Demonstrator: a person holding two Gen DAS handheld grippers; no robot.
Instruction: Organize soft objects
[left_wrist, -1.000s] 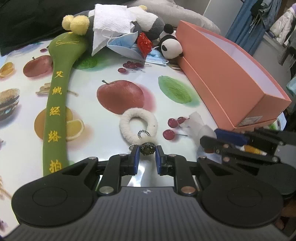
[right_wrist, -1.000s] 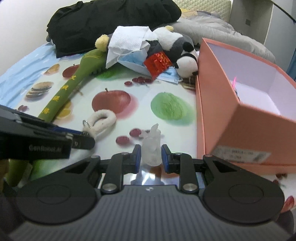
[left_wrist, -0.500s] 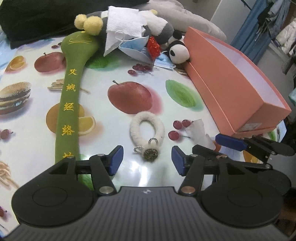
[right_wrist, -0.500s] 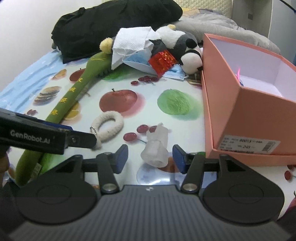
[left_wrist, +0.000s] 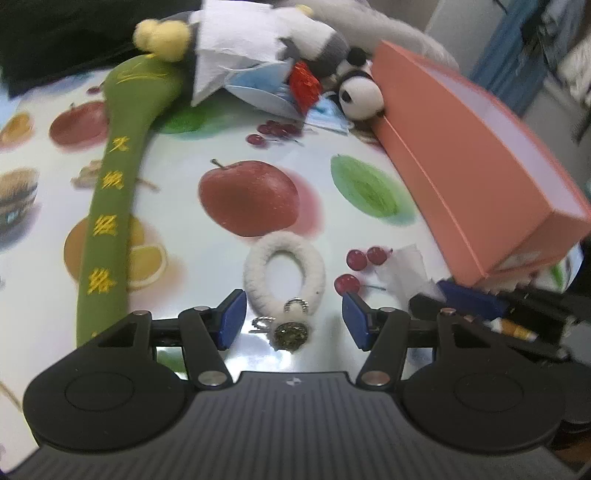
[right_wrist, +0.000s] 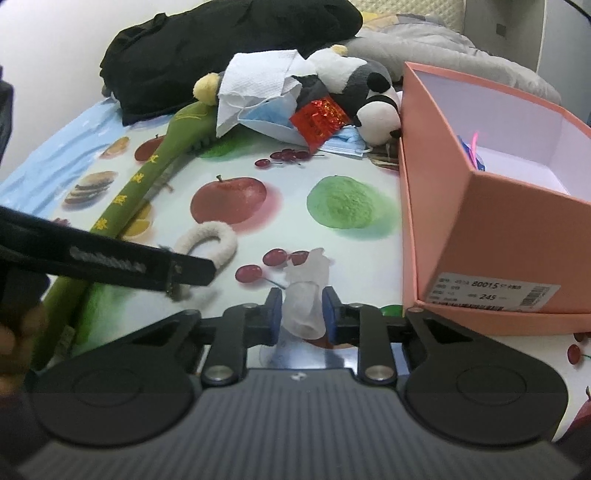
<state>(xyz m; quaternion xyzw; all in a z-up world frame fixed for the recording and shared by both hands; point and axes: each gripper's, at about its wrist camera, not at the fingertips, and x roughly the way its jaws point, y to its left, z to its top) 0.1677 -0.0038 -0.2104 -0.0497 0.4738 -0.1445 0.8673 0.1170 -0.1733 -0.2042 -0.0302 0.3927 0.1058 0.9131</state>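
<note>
Left gripper (left_wrist: 293, 320): jaws spread wide, blue pads either side of the white rope ring (left_wrist: 284, 275), nothing pinched. The ring is a woven, fuzzy oval lying flat on the glossy fruit-print tablecloth (left_wrist: 177, 221); its long axis runs away from the camera, with the metal charm and clasp at the near end, between the pads.

Right gripper (right_wrist: 302, 311): jaws narrow, pads pressing both sides of a translucent white soft piece (right_wrist: 306, 293), crinkled and roughly cone-shaped, its wider end nearest, its narrow end pointing away.

Beyond, right: an open salmon cardboard box (right_wrist: 476, 229), matte, with a printed label.

Left: a long green plush mallet (left_wrist: 110, 192) with yellow embroidery, its head far.

Farthest: a panda plush (right_wrist: 376, 110), blue face masks, white tissue.
</note>
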